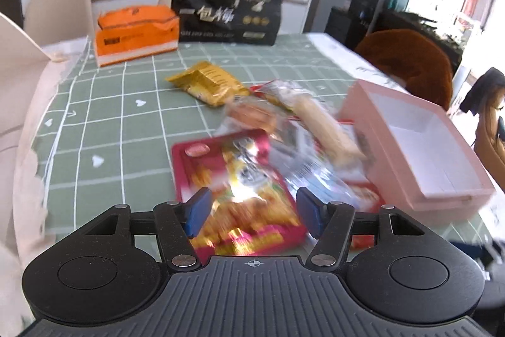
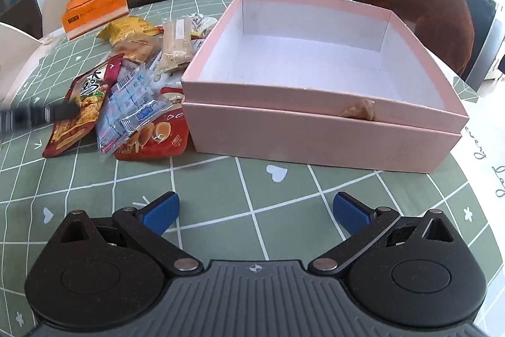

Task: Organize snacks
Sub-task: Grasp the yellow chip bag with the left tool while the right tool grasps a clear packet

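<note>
A pile of snack packets lies on the green checked tablecloth, left of an open pink box whose inside is bare. My left gripper hovers open over a shiny red packet, its blue pads apart on either side and not pressing it. That view is blurred. The right wrist view shows the left gripper as a dark blur over the same red packet. Beside it lie a clear blue packet, a yellow packet and a beige bar. My right gripper stands open above bare cloth before the box.
An orange tissue box and a tall black bag stand at the table's far side. A brown chair back rises behind the pink box. A person sits at the right edge.
</note>
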### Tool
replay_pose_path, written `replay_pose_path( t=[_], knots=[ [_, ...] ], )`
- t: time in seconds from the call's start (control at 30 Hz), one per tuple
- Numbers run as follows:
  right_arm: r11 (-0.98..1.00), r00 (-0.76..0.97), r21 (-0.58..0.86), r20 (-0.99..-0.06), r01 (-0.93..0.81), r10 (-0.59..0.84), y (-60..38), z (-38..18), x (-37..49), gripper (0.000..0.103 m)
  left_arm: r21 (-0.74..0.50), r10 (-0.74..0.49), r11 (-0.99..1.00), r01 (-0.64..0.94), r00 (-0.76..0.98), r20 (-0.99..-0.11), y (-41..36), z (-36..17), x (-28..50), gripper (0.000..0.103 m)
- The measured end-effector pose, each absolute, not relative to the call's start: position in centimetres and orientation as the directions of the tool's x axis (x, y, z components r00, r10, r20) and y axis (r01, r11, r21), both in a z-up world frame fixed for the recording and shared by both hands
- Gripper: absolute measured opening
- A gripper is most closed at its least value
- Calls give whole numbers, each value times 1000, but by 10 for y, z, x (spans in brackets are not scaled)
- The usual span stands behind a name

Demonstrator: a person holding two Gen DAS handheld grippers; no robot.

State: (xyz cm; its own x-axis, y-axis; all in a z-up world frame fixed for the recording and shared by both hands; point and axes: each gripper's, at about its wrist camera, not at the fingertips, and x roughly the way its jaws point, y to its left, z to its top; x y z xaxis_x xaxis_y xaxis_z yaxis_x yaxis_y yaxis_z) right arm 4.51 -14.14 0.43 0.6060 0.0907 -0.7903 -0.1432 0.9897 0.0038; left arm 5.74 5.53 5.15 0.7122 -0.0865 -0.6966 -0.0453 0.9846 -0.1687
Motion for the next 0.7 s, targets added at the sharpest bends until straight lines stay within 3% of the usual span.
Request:
replay_pose_path(
  t=[0.2, 0.27, 0.47, 0.6, 0.7],
  knots=[
    [988, 586, 1, -805, -151, 91, -139, 7, 57, 103, -200, -65, 972, -125, 673, -737, 93, 47, 94, 66],
    [986, 552, 15, -827, -168, 107, -135, 13, 62, 95, -211, -68, 970, -124, 693, -718, 102, 55, 93, 66],
    [952, 585, -12, -791, -307, 179, -95, 74, 85, 92, -320, -126, 936, -147, 709, -694, 136, 79, 145, 66],
    [925, 572, -34, -795, -378, 204, -60, 104, 141, 92, -443, -227, 864, -240, 600, -767, 152, 68, 215, 66],
    [933, 583, -71, -796, -353, 160, -47, 118, 181, 92, -436, -216, 850, -296, 559, -800, 153, 53, 252, 66]
  ],
)
